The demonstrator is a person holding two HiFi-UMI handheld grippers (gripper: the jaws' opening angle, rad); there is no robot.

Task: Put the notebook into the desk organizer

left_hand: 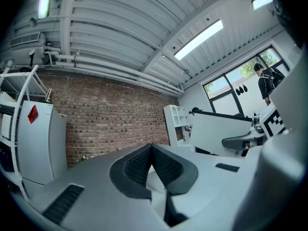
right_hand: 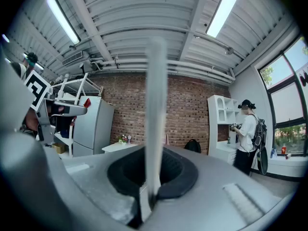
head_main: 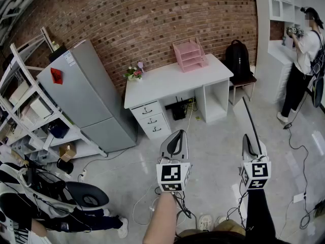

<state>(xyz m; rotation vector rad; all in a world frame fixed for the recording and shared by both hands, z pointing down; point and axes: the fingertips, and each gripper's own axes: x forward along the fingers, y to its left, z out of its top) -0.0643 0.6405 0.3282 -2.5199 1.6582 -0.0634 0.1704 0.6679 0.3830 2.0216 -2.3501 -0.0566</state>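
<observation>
While the person is standing out on the open floor, well apart from the desk, the left gripper (left_hand: pixel 152 148) is riding level with its jaws pressed together on nothing. Beside it, the right gripper (right_hand: pixel 152 179) is clamping the notebook (right_hand: pixel 155 100) by its lower edge, so the notebook is standing upright and edge-on, reaching out past the jaws. It is looking thin and light. I am judging it stiff enough to hold its shape, yet likely to flex or swing from so small a bite. A deeper hold would be steadying it, and smooth covers may be inviting a slip.

Across the room, a rack (head_main: pixel 30 100) is leaning at the far left, with a fridge (head_main: pixel 86 95) standing next to it. Flowers (head_main: pixel 134 73) are sitting on the left end of the desk (head_main: pixel 167 83), and the pink organizer (head_main: pixel 189 55) is waiting at its back right, against the brick wall. A backpack (head_main: pixel 237 60) is resting just beyond, and another person (head_main: pixel 302 55) is working at the far right. Cables (head_main: pixel 299 156) are trailing over the pale floor (head_main: pixel 213 136).
</observation>
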